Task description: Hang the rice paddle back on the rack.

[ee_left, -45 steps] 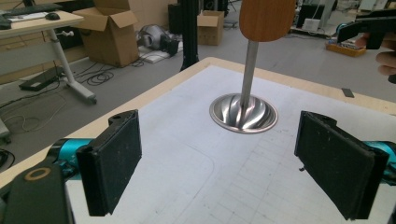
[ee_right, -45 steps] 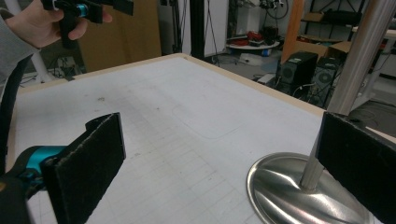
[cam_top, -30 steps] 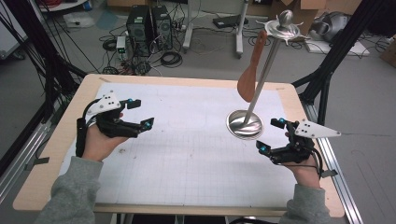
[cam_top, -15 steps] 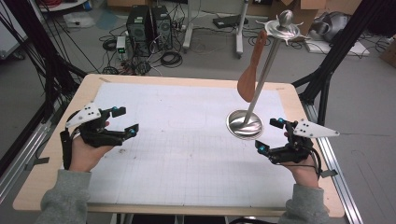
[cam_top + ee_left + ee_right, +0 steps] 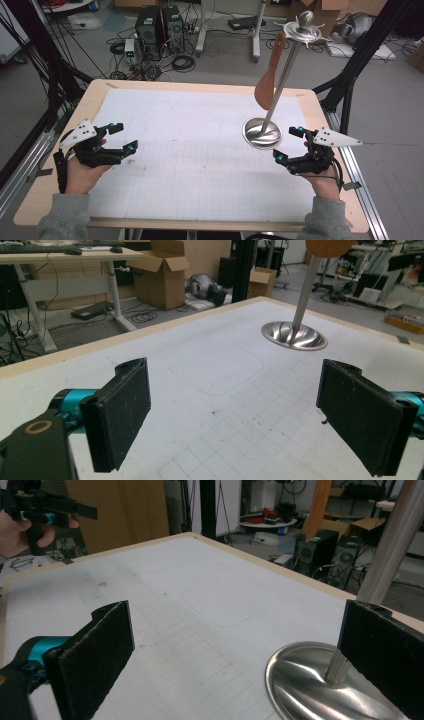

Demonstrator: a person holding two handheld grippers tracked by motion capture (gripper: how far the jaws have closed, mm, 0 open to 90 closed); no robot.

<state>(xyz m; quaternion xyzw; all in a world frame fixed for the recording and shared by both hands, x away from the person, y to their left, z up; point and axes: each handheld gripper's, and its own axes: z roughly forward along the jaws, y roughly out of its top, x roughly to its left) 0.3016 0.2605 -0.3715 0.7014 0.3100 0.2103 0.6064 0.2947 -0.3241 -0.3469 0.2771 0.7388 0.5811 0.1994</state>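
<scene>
The right tongs (image 5: 291, 146) are wide open and hold nothing. They sit low over the worktop (image 5: 60, 150), just beside the round shiny foot of the metal stand (image 5: 263, 133). In the right gripper view the foot (image 5: 320, 685) lies right between the two black jaws, and the pole goes up past the far jaw.

The left tongs (image 5: 125, 136) are wide open too, with nothing in them. They hover near the left edge of the white mat (image 5: 190, 145), well apart from the stand.

A wooden spoon (image 5: 270, 75) hangs from the little hooks on the top of the stand, with its wide end pointing down. It hangs beside the pole, high above the worktop.

It looks like the job is to get the spoon off the stand. To do it well, lift the right tongs up to the thin handle, not the wide end. Close gently on the handle and lift it straight up off the hook before pulling away. The stand is tall and thin, so it could tip. The left tongs could come over and hold the pole still. Go slowly so the spoon does not swing.
</scene>
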